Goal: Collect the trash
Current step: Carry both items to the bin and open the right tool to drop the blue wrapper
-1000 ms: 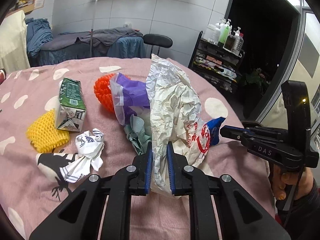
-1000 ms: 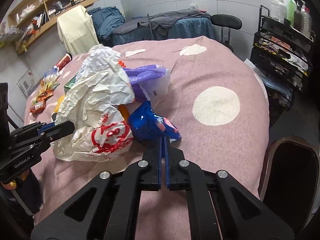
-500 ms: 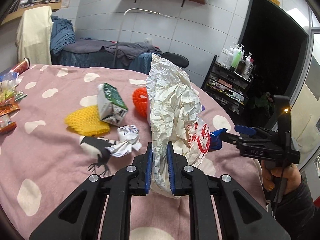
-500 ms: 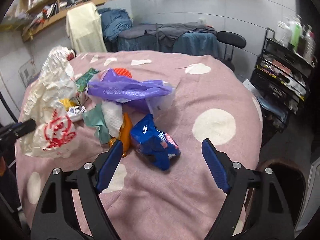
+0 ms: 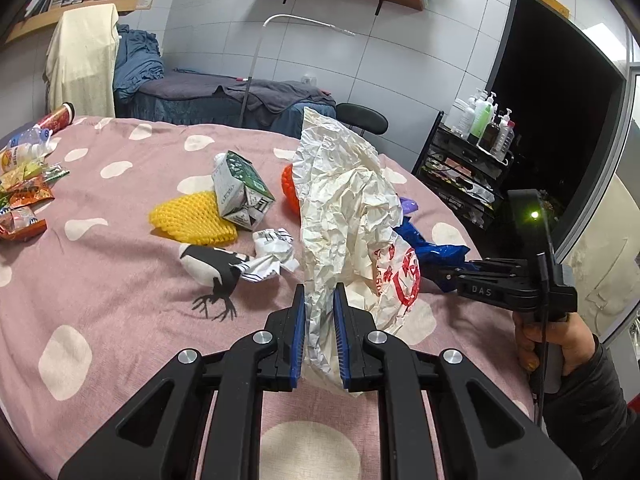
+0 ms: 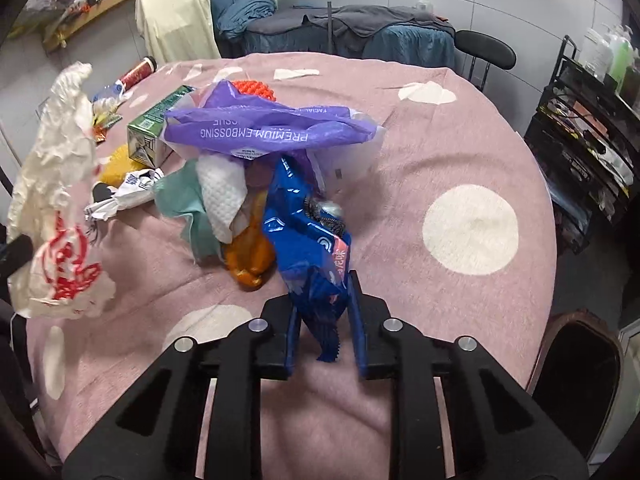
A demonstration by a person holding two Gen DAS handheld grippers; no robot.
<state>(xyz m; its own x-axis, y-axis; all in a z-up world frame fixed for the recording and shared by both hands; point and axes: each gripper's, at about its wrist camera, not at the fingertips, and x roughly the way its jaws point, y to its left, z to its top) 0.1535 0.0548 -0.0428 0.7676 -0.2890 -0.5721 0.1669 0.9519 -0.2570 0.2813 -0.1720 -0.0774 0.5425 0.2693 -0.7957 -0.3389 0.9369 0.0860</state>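
**Both grippers loaded w/ trash over the pink table**

Left gripper [image 5: 319, 330]: blue pads pinched tight on the lower end of a crumpled white plastic bag w/ red print [image 5: 352, 216]; bag stands up above the jaws, clear of the pink spotted tablecloth [image 5: 100, 280].

Right gripper [image 6: 325, 316]: jaws have just been closing and now pinch the bottom of a blue snack wrapper [image 6: 308, 248], wrapper rising up between the pads. In the left wrist view the same tool comes in from the right, held by a person's hand [image 5: 556, 340].

Rest of the trash on the table: purple plastic pack [image 6: 272, 128] on top of a small heap w/ a white paper towel [image 6: 222, 194], a green cloth scrap [image 6: 188, 208] and an orange item [image 6: 250, 256] just beside the blue wrapper. Further left: green carton [image 5: 240, 192] touching yellow foam net [image 5: 192, 220], crumpled printed paper [image 5: 272, 256] near both, orange-red foam net [image 5: 289, 184] behind the white bag. Snack packets [image 5: 20, 200] at the table's far left edge.
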